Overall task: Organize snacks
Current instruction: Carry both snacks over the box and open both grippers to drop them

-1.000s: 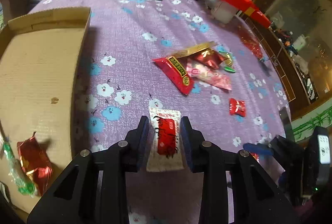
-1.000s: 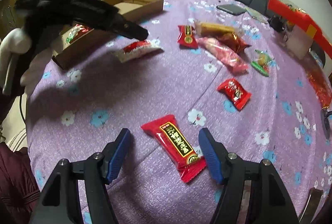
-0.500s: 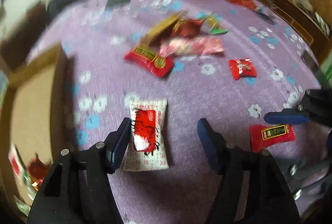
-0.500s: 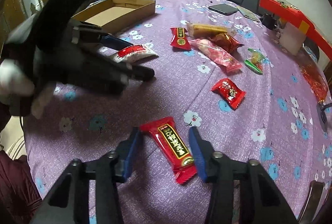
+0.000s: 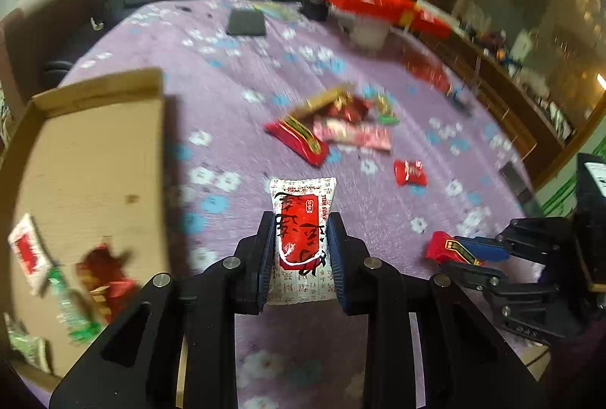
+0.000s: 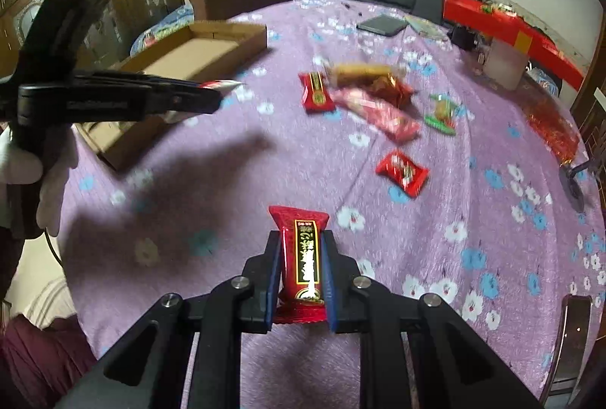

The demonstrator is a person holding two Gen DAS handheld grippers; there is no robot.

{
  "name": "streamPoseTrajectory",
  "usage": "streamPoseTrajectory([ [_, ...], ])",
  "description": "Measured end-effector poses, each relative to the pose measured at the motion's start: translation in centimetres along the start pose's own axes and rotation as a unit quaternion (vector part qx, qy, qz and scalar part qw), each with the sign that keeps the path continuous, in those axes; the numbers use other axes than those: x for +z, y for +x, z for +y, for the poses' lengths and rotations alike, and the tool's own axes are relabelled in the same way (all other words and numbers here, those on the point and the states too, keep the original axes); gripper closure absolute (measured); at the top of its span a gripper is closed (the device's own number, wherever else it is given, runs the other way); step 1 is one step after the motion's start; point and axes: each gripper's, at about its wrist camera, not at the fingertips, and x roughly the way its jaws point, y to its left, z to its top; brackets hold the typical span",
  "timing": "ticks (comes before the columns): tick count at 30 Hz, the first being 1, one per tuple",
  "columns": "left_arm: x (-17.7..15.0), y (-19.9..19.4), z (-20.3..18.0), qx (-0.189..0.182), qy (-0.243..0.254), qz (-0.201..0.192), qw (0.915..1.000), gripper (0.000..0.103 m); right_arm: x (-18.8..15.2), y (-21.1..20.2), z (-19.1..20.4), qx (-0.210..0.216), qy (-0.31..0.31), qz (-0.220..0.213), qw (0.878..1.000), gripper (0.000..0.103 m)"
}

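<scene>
My left gripper [image 5: 301, 229] is shut on a white snack packet with a red label [image 5: 302, 238] and holds it above the purple flowered cloth. My right gripper [image 6: 301, 248] is shut on a red snack bar with a black and gold label [image 6: 303, 257], lifted off the cloth. The left gripper also shows in the right wrist view [image 6: 212, 94], near the cardboard box [image 6: 200, 53]. The right gripper shows in the left wrist view [image 5: 460, 250]. The box [image 5: 91, 159] lies left of my left gripper and holds several snacks.
A pile of snacks [image 5: 333, 128] lies mid-cloth, with a small red candy packet [image 5: 409, 172] beside it. A dark tablet [image 5: 246, 22], a long red box [image 5: 375, 3] and a white container [image 5: 367, 34] sit at the far side. A sofa runs behind.
My left gripper opened, then shut on the white packet and lifted it. My right gripper closed on the red bar and lifted it off the cloth.
</scene>
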Motion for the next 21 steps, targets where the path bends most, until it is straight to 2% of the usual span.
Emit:
streamPoseTrajectory([
  [4,0.6,-2.6,3.0,0.02,-0.025,-0.025,0.9992,0.077,2.1,-0.9,1.2,0.023,0.008,-0.021,0.999,0.081],
  [8,1.0,-3.9,7.6,0.05,-0.064,-0.036,0.996,0.077,4.9,-0.6,3.3,0.057,0.012,-0.035,0.998,0.081],
  [15,1.2,-3.8,14.2,0.073,-0.13,-0.034,0.9882,0.077,10.3,2.2,7.8,0.102,0.007,-0.044,0.994,0.081],
  [21,1.3,-2.4,17.6,0.076,-0.166,-0.022,0.983,0.076,14.5,6.1,11.3,0.116,-0.003,-0.03,0.993,0.081],
])
